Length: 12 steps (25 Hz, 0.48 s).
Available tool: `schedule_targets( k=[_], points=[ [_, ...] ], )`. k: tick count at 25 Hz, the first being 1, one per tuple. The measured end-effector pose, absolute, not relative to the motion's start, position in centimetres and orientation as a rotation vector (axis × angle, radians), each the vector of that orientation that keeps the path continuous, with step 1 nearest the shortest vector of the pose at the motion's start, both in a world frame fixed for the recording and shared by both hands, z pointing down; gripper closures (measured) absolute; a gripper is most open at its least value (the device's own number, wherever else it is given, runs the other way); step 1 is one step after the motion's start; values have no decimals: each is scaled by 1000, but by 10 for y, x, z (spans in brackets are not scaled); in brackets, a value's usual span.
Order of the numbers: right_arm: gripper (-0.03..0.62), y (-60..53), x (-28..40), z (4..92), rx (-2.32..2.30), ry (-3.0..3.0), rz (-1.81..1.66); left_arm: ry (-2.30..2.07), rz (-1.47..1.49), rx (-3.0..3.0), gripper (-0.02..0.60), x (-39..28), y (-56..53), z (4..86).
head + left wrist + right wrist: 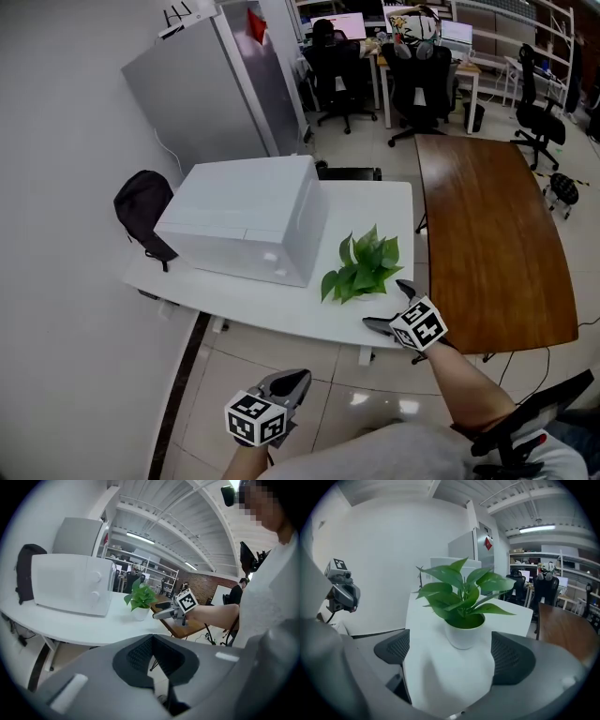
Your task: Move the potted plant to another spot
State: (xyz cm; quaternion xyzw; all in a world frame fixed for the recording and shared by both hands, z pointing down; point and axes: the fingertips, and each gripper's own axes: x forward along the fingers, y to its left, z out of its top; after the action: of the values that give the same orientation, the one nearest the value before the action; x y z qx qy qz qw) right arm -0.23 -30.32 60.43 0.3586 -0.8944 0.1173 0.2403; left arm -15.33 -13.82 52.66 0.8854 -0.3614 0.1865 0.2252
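Your right tool (pixel 384 303) is open, jaws spread wide and lined up on the pot (pixel 462 632). The pot sits just ahead of the pads, not touched yet. Your left tool (pixel 292 382) is closed on nothing, hanging low in front of the table (pixel 375 202), well clear of the plant (pixel 364 264).

The plant stands near the front edge of the white table, beside the microwave (pixel 248 216).

Risks:
- Leaves overhang the rim on all sides. Come in high and you pinch stems instead of the pot.
- The pot looks smooth and rounded, narrowing at the base. A shallow or off-centre grip could let it slip or rotate on the lift.
- Push in before closing and you likely shove it or tip it.
- It's close to the table edge, so a fumble may drop it to the floor.

Containers: the pot holds only the leafy green plant; foliage hides any soil. The microwave door is shut, contents unknown.
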Motion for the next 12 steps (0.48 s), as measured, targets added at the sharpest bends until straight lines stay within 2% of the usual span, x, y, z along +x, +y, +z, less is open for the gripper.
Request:
schedule_targets(
  k=[5,12],
  points=[
    [25,-338,-14,636,979,-2412,345,-1055,514,2387,588,-173,-140,538],
    [8,-365,-33,652,1004,-2433,405,-1139,533,2301,587,-196,-130,543]
  ],
)
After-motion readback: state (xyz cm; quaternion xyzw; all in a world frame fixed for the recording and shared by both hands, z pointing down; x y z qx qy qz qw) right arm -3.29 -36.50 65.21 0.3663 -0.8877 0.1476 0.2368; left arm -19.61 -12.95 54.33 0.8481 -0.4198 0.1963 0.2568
